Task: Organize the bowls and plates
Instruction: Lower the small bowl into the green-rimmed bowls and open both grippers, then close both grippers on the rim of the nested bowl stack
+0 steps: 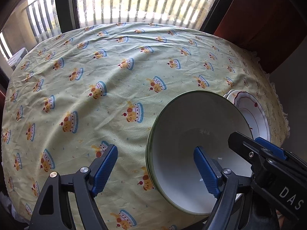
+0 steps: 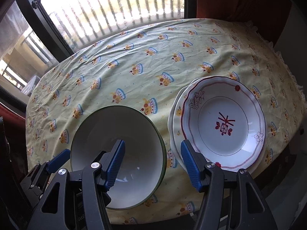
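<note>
A white bowl with a green rim (image 1: 184, 126) (image 2: 122, 132) stands on the tablecloth near the front edge. My left gripper (image 1: 156, 170) is open and straddles the bowl's left rim, one blue pad inside and one outside, neither touching it. My right gripper (image 2: 152, 164) is open too and straddles the right rim the same way; it also shows in the left wrist view (image 1: 253, 143). One of the left gripper's fingers (image 2: 57, 159) shows beside the bowl. A stack of plates (image 2: 222, 122) (image 1: 253, 113), the top one white with red flowers, lies just right of the bowl.
The round table wears a pale green cloth (image 1: 115, 76) (image 2: 134, 61) printed with cakes. A window with a railing (image 1: 145, 3) is behind it, a red-brown curtain (image 1: 259, 19) at the right. The cloth's frilled edge (image 2: 295, 88) drops off right of the plates.
</note>
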Action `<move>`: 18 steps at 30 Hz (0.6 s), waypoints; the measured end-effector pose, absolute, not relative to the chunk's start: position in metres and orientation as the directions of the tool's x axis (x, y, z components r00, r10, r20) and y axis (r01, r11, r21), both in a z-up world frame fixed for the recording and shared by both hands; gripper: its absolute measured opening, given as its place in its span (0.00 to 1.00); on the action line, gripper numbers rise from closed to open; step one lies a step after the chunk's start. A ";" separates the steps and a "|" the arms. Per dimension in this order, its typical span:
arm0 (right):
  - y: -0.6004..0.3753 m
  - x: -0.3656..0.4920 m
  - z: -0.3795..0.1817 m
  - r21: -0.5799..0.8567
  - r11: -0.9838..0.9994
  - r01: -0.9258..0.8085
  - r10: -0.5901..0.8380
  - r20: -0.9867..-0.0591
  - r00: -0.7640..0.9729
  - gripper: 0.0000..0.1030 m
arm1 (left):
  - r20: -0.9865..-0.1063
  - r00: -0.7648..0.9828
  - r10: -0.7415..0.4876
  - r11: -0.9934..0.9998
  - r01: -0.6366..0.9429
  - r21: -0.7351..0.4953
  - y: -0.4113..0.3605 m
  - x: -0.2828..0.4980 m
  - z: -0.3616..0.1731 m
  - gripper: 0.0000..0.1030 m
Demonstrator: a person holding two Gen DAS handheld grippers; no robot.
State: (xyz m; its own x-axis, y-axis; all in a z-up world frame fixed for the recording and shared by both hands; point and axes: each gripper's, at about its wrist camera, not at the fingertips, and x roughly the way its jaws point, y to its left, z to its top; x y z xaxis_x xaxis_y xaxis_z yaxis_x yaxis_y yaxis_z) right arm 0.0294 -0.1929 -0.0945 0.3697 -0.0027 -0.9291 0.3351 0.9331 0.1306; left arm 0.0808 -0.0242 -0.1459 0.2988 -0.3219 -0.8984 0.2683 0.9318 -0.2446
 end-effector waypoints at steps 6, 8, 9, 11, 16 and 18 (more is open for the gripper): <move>-0.198 0.020 -0.099 0.093 0.921 0.378 -0.047 -0.938 0.343 0.62 | -0.895 0.247 -0.370 0.910 0.288 -0.297 -0.033 0.080 -0.162 0.77; -0.199 0.020 -0.103 0.091 0.917 0.388 -0.047 -0.942 0.333 0.62 | -0.895 0.232 -0.381 0.907 0.281 -0.313 -0.034 0.080 -0.168 0.73; -0.200 0.019 -0.105 0.096 0.915 0.392 -0.042 -0.943 0.330 0.62 | -0.893 0.223 -0.390 0.903 0.282 -0.324 -0.035 0.081 -0.170 0.70; -0.200 0.021 -0.110 0.102 0.915 0.391 -0.032 -0.946 0.321 0.62 | -0.894 0.212 -0.395 0.899 0.289 -0.329 -0.037 0.080 -0.173 0.63; -0.200 0.027 -0.116 0.121 0.923 0.365 -0.002 -0.948 0.319 0.62 | -0.894 0.209 -0.396 0.898 0.293 -0.329 -0.042 0.081 -0.171 0.56; -0.202 0.030 -0.117 0.138 0.927 0.348 0.018 -0.945 0.327 0.62 | -0.896 0.205 -0.394 0.901 0.280 -0.332 -0.041 0.083 -0.171 0.56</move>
State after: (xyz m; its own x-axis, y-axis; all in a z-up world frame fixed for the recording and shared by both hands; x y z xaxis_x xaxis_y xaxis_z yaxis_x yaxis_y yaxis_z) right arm 0.0295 -0.2019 -0.1174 0.3267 0.0184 -0.9449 0.3481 0.9272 0.1384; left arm 0.0830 -0.0414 -0.1714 0.2049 -0.3941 -0.8959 0.2801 0.9007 -0.3321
